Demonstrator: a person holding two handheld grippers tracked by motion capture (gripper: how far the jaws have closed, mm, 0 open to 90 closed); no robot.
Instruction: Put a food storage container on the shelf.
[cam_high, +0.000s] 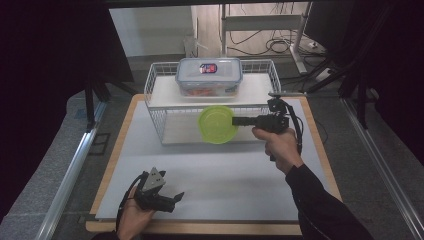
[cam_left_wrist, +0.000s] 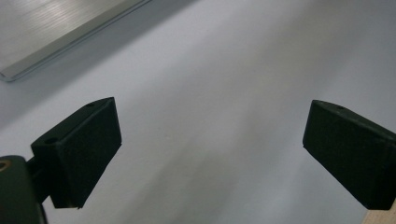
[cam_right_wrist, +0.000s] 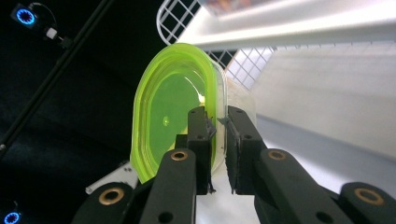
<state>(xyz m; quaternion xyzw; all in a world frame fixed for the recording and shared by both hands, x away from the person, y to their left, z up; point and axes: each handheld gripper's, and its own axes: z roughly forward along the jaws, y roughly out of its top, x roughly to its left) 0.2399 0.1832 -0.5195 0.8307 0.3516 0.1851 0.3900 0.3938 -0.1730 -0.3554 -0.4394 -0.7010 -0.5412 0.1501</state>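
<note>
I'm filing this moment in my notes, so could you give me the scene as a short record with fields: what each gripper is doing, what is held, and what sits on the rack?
right gripper: shut on the rim of the green bowl, held in the air in front of the rack
green bowl: translucent, lime green, tipped on its side
left gripper: open, nothing between its jaws, low over the white mat
white wire rack: stands at the far side of the mat
lidded container: on the rack's top shelf, lid on
white mat: covers the wooden table
</note>
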